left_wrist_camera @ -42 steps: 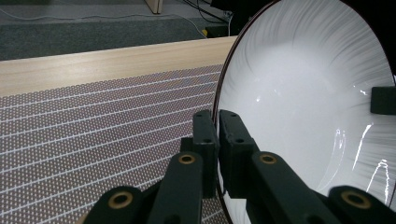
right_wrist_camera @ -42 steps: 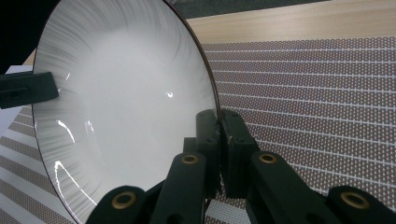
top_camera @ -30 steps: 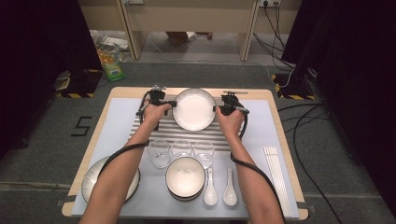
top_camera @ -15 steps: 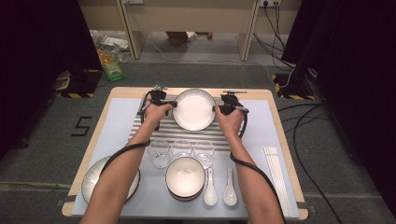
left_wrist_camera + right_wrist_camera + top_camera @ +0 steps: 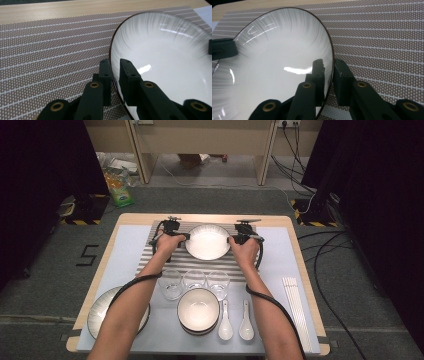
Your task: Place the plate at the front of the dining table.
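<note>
A white plate with grey streaks toward its dark rim [image 5: 207, 242] lies on the striped placemat [image 5: 150, 257] at the far middle of the table. My left gripper [image 5: 187, 237] is at the plate's left edge and my right gripper [image 5: 230, 240] at its right edge. In the left gripper view the rim of the plate [image 5: 162, 62] runs between the jaws of my left gripper [image 5: 115, 67], with a slim gap showing. The right gripper view has the plate [image 5: 274, 62] the same way in my right gripper [image 5: 328, 67]. Both pairs of jaws have just been opening around the rim.
Three clear glasses [image 5: 194, 279] stand in a row nearer the person. In front of them are a stacked bowl [image 5: 198, 310] and two white spoons [image 5: 225, 320]. White chopsticks [image 5: 295, 305] lie at the right, and a second streaked plate [image 5: 97, 315] sits at the near left corner.
</note>
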